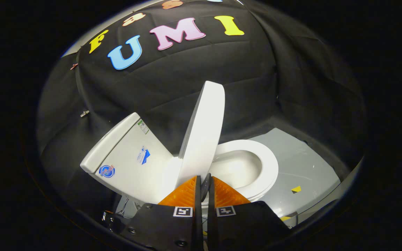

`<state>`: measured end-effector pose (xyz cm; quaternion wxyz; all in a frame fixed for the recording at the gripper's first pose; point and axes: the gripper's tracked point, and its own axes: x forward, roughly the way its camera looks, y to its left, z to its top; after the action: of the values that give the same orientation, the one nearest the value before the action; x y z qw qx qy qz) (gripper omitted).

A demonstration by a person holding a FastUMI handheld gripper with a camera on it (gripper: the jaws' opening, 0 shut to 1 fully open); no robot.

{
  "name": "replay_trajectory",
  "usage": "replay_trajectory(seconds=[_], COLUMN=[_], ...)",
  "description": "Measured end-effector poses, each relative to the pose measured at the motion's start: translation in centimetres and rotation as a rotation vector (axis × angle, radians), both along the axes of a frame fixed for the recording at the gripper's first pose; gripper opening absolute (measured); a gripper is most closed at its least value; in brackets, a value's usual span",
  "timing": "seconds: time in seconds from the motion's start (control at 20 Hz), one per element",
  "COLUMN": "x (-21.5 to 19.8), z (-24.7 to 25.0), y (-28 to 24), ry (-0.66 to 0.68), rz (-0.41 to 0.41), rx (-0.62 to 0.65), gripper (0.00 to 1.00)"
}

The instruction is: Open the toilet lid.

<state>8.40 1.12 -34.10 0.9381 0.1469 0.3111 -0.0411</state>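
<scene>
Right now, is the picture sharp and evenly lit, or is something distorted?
Gripper view: fisheye bends the scene, so the tank leans. The raised lid, gripped at its edge by the gripper, and the seat look sharp and bright; the wall stays dim.

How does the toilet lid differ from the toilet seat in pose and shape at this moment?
The lid stands raised, almost upright, while the seat lies flat on the bowl. The lid is a solid oval panel; the seat is a ring with an open middle. The lid's lower edge sits between the fingers of the gripper, which look closed on it; the seat lies beyond them, untouched. Both are white and glossy.
</scene>
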Motion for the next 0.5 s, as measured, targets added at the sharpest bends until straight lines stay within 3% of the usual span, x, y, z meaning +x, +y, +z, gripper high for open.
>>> replay_trajectory(seconds=[0.2,0.5], x=[1.0,2.5], z=[2.4,4.5], y=[4.5,11.6], ry=[-0.053,-0.113], rz=[0.099,0.231], rx=[-0.106,-0.166], gripper=[0.11,0.12])
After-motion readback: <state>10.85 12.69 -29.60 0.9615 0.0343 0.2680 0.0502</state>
